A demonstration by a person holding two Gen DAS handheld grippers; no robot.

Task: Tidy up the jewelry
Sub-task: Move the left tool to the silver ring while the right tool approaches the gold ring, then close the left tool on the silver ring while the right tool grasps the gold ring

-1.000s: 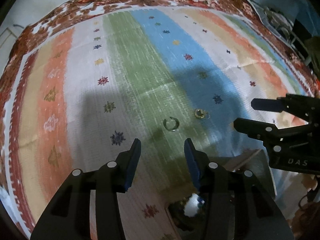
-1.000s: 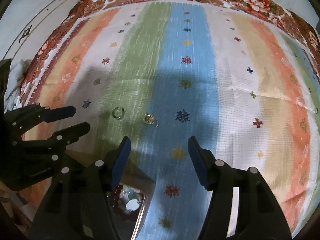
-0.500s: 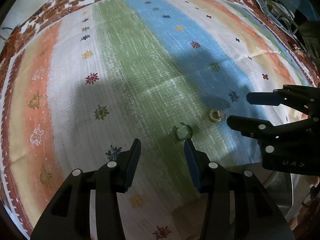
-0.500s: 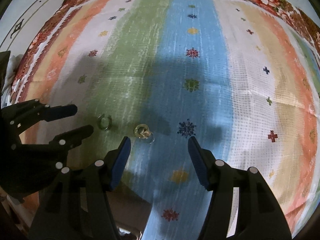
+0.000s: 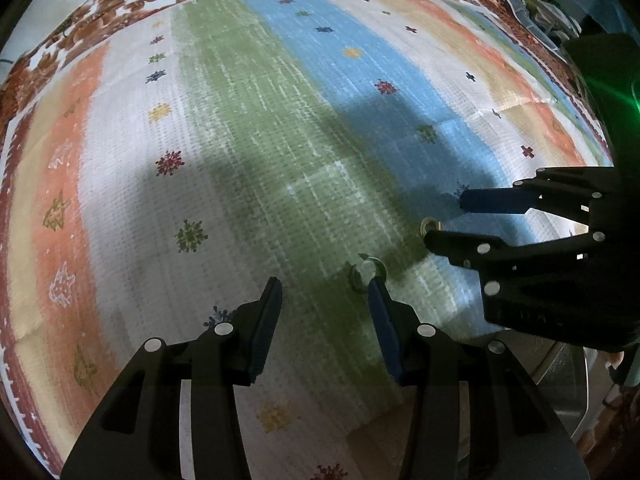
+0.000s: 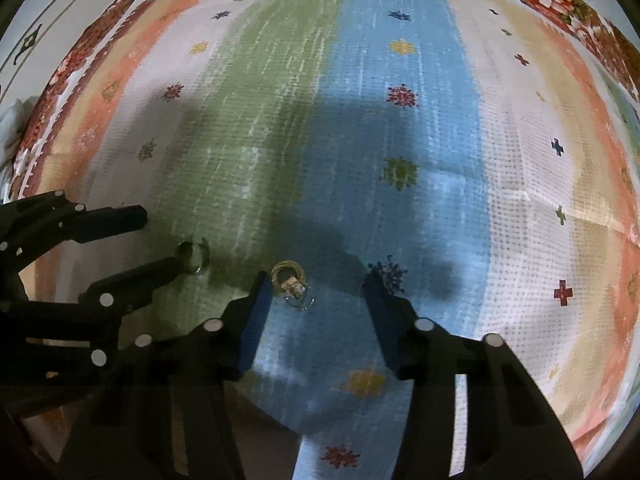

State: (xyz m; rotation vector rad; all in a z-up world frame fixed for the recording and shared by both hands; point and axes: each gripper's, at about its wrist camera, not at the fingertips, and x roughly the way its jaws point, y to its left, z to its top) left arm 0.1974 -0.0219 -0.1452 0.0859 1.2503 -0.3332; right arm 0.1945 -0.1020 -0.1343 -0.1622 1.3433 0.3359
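Observation:
Two rings lie on the striped cloth (image 5: 248, 152). A silver open ring (image 5: 366, 273) sits on the green stripe just ahead of my left gripper's right fingertip (image 5: 376, 292); it also shows in the right wrist view (image 6: 195, 256). A gold ring with a stone (image 6: 290, 280) lies at the green-blue border, just inside my right gripper's left finger (image 6: 260, 300); in the left wrist view the gold ring (image 5: 430, 225) peeks out beside the right gripper's finger. My left gripper (image 5: 324, 300) is open and empty. My right gripper (image 6: 316, 300) is open and empty.
The cloth (image 6: 400, 140) covers the table, with a red floral border (image 5: 120, 12) at the far edge. A metal container's rim (image 5: 568, 380) shows at the lower right of the left wrist view. Dark objects (image 5: 596, 68) stand at the far right.
Both grippers have moved forward and down toward the rings. The rings now lie right at the fingertips. The container with jewelry has dropped out of the right wrist view.

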